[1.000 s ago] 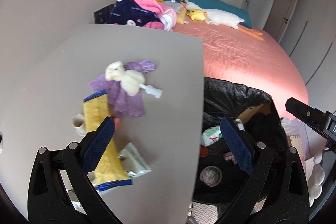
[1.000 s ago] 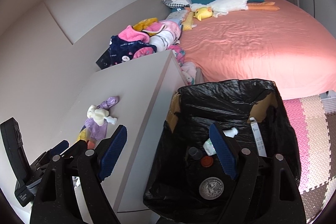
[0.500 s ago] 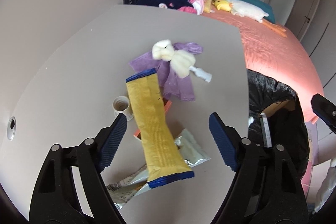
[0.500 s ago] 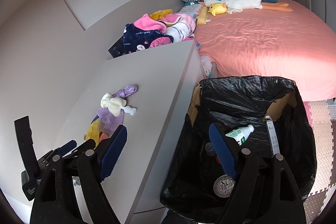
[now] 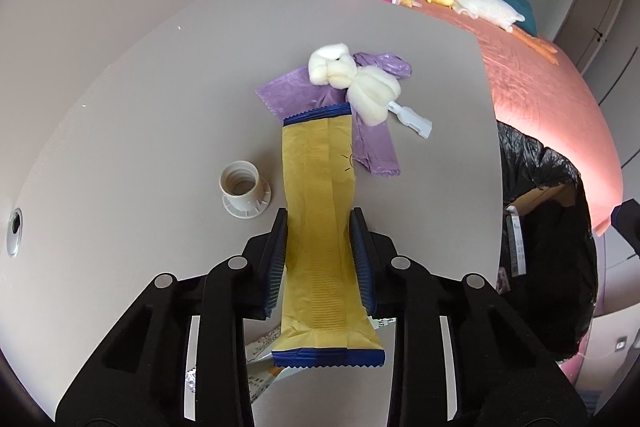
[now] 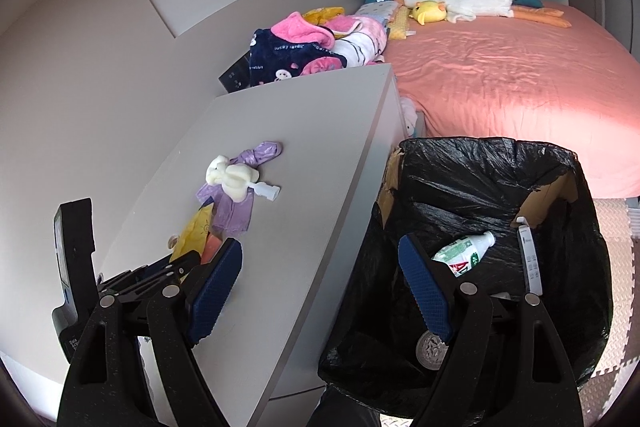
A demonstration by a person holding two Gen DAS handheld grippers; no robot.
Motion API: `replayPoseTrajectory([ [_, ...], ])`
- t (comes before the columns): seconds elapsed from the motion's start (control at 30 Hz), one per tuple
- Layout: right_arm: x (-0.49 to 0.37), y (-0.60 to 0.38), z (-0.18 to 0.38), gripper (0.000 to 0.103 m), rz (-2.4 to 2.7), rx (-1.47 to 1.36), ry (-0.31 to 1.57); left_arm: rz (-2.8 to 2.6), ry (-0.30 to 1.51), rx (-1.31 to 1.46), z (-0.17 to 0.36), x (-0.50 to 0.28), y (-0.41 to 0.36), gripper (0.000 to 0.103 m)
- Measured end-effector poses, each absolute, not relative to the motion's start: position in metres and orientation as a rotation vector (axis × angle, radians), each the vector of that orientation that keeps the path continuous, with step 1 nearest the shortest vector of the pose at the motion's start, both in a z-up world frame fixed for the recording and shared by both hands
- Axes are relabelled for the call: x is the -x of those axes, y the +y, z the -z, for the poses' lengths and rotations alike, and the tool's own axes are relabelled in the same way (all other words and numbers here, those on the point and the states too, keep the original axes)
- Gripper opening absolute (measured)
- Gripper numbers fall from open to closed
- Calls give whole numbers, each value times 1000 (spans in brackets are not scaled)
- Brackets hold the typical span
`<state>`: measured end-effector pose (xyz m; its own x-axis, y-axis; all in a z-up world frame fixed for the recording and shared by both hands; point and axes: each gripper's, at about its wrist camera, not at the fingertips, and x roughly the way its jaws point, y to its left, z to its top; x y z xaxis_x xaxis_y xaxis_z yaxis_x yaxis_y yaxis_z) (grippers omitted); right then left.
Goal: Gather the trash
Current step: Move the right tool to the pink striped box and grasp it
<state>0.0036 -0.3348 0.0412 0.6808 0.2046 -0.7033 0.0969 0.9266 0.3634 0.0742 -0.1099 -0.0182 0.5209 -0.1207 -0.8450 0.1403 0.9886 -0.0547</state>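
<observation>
My left gripper [image 5: 319, 227] is shut on a long yellow wrapper with blue ends [image 5: 320, 211] lying on the grey table [image 5: 140, 107]. Past it lie a purple plastic bag [image 5: 304, 95], a cream crumpled wad [image 5: 352, 79] and a small white plastic piece [image 5: 412, 117]. A white cap [image 5: 245, 191] stands left of the wrapper. My right gripper [image 6: 320, 283] is open and empty, held over the table's edge and the black-lined trash bin [image 6: 480, 195], which holds a bottle [image 6: 464, 253] and other trash. The wrapper also shows in the right wrist view [image 6: 192, 231].
Silver wrappers [image 5: 260, 351] lie under the yellow one near the table's front. A bed with a pink sheet [image 6: 512, 75], piled clothes [image 6: 304, 51] and plush toys [image 6: 460, 3] lies beyond the table. The bin stands right of the table [image 5: 552, 211].
My left gripper moved forward over the yellow wrapper and closed on it. The right gripper stayed open and shifted a little over the bin.
</observation>
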Motion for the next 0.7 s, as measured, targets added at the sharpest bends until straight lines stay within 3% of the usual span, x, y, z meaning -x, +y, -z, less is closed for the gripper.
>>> replayPoseTrajectory([
  [0.7,-22,-268,-31,81,-159,-320,895,89,937,40,-13,-67,-42,28],
])
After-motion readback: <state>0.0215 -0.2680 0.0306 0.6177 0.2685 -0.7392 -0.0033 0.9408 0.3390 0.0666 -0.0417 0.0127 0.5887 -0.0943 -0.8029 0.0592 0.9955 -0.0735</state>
